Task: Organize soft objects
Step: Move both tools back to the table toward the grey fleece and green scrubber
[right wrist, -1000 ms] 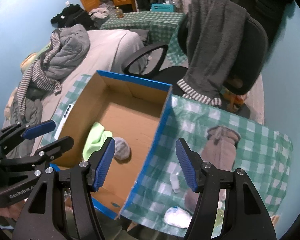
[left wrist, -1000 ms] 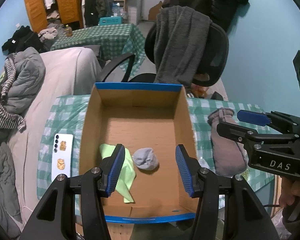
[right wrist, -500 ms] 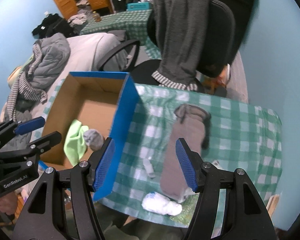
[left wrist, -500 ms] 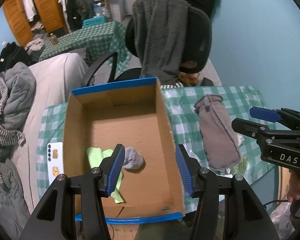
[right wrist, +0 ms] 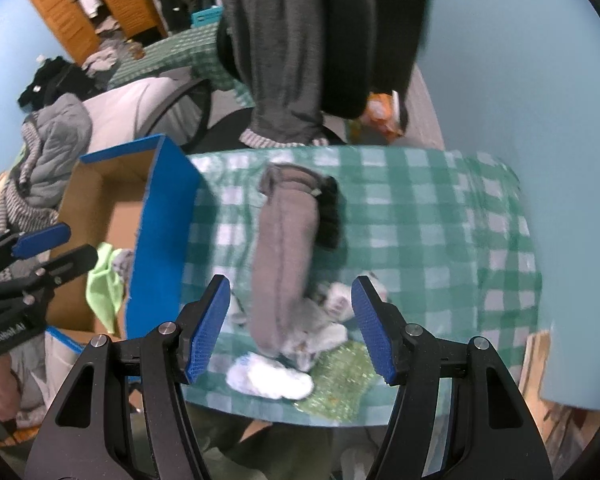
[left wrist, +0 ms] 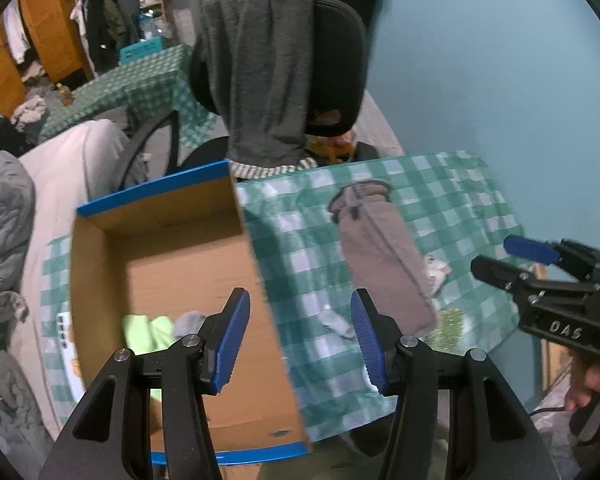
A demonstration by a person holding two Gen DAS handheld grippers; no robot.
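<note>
Landmark: cardboard box (left wrist: 172, 264) with blue rim, standing on the checked counter (left wrist: 452, 200).
Left tool (left wrist: 298, 334): jaws spread wide, nothing between the pads; it hangs over the box's right wall, one finger above the box floor, the other above the counter.
Right tool (right wrist: 290, 326): jaws spread wide, holding nothing; it hovers to the right of the box, above the near end of the grey sock.
Grey sock (right wrist: 284, 256): long, lying flat on the counter right of the box, well apart from its wall, cuff toward the far edge.
Black item (right wrist: 330, 216): touching the sock's right side near the cuff; kind cannot be told.
White bundle (right wrist: 270, 380): on the counter at the sock's near end, right of the box.
Green glitter patch (right wrist: 340, 384): just right of the white bundle.
Green cloth (left wrist: 146, 330): inside the box, near-left part of the floor.
Grey ball (left wrist: 190, 322): inside the box, just right of the green cloth.
Chair (left wrist: 336, 60): behind the counter, beyond the box, with a grey garment draped over its back.
</note>
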